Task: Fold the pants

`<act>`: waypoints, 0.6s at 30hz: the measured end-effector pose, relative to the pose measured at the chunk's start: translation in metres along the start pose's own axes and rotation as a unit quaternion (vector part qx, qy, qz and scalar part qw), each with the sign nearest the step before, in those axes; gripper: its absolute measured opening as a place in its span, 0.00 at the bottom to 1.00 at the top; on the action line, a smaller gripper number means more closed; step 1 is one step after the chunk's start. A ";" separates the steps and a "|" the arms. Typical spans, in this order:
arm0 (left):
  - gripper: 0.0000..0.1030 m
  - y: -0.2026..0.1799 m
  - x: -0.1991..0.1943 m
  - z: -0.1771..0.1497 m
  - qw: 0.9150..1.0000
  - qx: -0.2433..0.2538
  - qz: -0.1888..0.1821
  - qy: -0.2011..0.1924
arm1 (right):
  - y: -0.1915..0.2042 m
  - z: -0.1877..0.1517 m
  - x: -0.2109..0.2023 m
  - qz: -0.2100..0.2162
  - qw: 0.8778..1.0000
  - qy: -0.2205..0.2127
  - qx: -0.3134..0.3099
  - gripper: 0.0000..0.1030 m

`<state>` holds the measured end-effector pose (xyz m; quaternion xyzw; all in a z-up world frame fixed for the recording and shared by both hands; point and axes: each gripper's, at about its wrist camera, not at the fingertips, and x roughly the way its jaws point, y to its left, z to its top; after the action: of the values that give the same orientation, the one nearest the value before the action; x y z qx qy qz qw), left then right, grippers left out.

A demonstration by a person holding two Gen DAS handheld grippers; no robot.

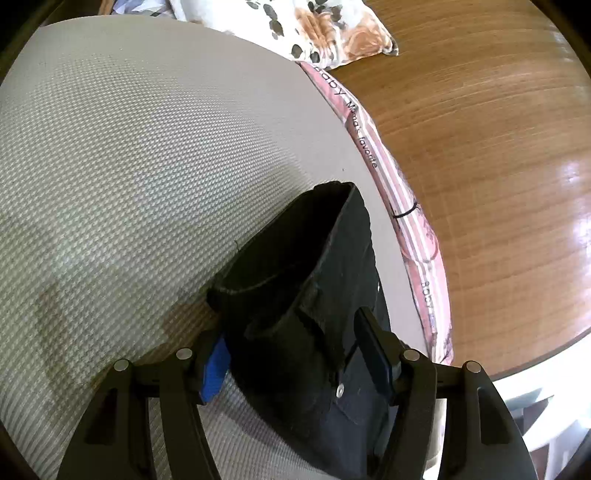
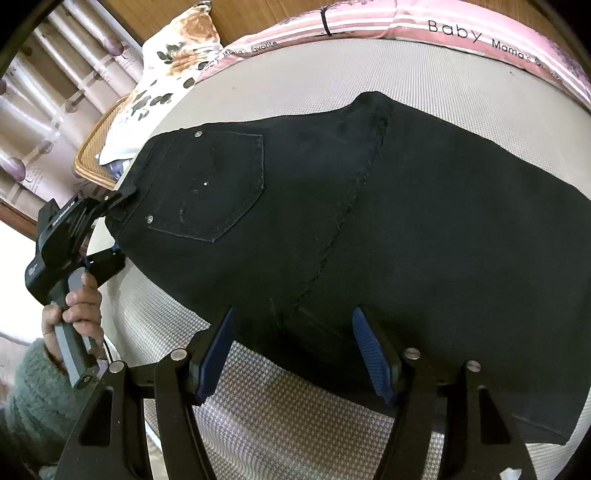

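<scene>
Left gripper (image 1: 295, 354) grips the waistband end of the black pants (image 2: 369, 229): in the left wrist view dark cloth fills the gap between its blue-padded fingers (image 1: 214, 373), and the waistband opening stands up just ahead of them. In the right wrist view we see the same left gripper (image 2: 123, 199) at the pants' waist edge, held by a hand (image 2: 74, 306) in a fuzzy green sleeve (image 2: 33, 398).

Right gripper (image 2: 293, 350) is spread wide. Its blue pads (image 2: 371, 354) stand on either side of the near edge of the pants, and we cannot tell whether they touch the cloth.

We note that the pants lie on a bed, on a pale grey woven cover (image 1: 147, 147) with a small houndstooth texture. A pink striped sheet (image 2: 369, 18) printed with "Baby Mama's favorite" borders the far edge of the cover. A floral pillow (image 2: 173, 62) sits at one corner, with a wicker item (image 2: 92, 162) beside it. A glossy wooden panel (image 1: 480, 147) runs along the bed, and patterned curtains (image 2: 55, 92) hang at the left of the right wrist view.

The pants are spread mostly flat, back side up. One back pocket (image 2: 218, 184) with metal rivets (image 2: 198, 134) faces the camera. The seat seam (image 2: 354, 199) runs diagonally across the middle. The cloth is dark and mostly smooth.
</scene>
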<state>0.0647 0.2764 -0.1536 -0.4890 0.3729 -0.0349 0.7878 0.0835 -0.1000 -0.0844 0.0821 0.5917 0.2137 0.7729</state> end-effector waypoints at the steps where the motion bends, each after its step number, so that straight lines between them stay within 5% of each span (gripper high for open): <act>1: 0.62 -0.001 0.001 0.000 1.000 0.004 0.001 -0.001 | -0.001 0.000 0.000 0.000 1.000 0.000 0.001 0.61; 6: 0.60 -0.005 0.004 -0.002 1.000 0.020 0.012 -0.005 | -0.005 0.001 -0.001 0.002 1.000 -0.004 0.012 0.61; 18: 0.30 -0.021 0.010 -0.003 0.994 0.072 0.086 -0.008 | -0.017 -0.001 -0.012 -0.008 0.999 -0.020 0.027 0.61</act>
<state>0.0762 0.2595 -0.1430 -0.3972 0.4035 0.0098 0.8242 0.0845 -0.1206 -0.0805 0.1027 0.5823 0.1900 0.7838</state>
